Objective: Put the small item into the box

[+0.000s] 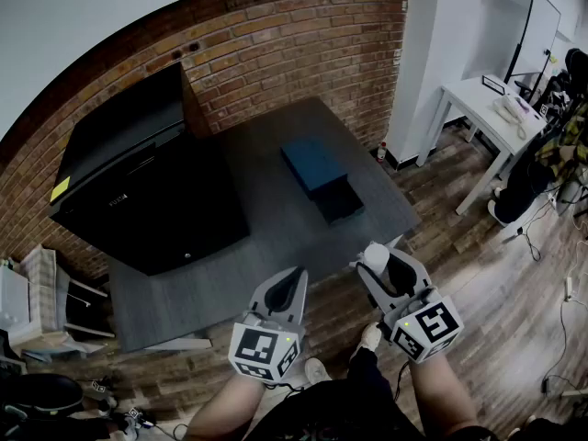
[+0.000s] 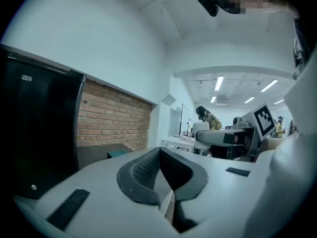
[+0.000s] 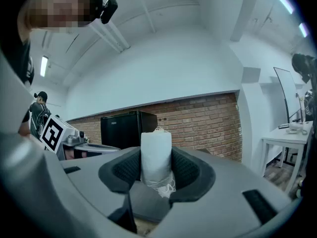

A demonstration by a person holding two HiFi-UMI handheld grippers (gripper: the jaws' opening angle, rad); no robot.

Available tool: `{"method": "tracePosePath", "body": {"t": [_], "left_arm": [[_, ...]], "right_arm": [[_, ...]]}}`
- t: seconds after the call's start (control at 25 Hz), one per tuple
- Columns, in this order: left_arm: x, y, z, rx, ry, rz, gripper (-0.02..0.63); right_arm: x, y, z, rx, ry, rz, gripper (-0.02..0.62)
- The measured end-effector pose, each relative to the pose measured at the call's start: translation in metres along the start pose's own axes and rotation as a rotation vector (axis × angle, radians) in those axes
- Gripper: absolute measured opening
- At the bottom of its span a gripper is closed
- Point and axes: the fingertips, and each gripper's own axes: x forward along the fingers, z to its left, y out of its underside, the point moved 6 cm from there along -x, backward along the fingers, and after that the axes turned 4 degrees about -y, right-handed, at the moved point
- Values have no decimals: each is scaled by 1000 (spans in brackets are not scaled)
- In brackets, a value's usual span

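Note:
The small item (image 1: 376,256) is a white wrapped roll with loose threads at its lower end. My right gripper (image 1: 379,266) is shut on it and holds it upright above the table's front edge; in the right gripper view the roll (image 3: 156,155) sits pressed between both dark pads. The box (image 1: 312,163) is blue and lies on the grey table (image 1: 266,228), with a darker part (image 1: 338,200) at its near end. It also shows as a teal corner (image 2: 118,153). My left gripper (image 1: 292,281) is shut with nothing in it, left of the right one.
A large black cabinet (image 1: 138,173) fills the table's left side against the brick wall (image 1: 276,53). A white desk (image 1: 487,108) stands at the right on the wooden floor. A person works in the background (image 2: 205,118). My shoes (image 1: 370,338) show below.

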Motion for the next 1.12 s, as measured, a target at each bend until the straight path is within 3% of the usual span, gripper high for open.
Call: {"method": "tracePosePath", "body": {"t": [0.64, 1.12], "left_arm": [[0, -2, -11, -7, 0, -8, 34], [16, -9, -18, -6, -35, -12, 34]], "right_arm": [[-10, -6, 1, 11, -40, -37, 198], [-3, -15, -22, 6, -82, -27, 198]]}}
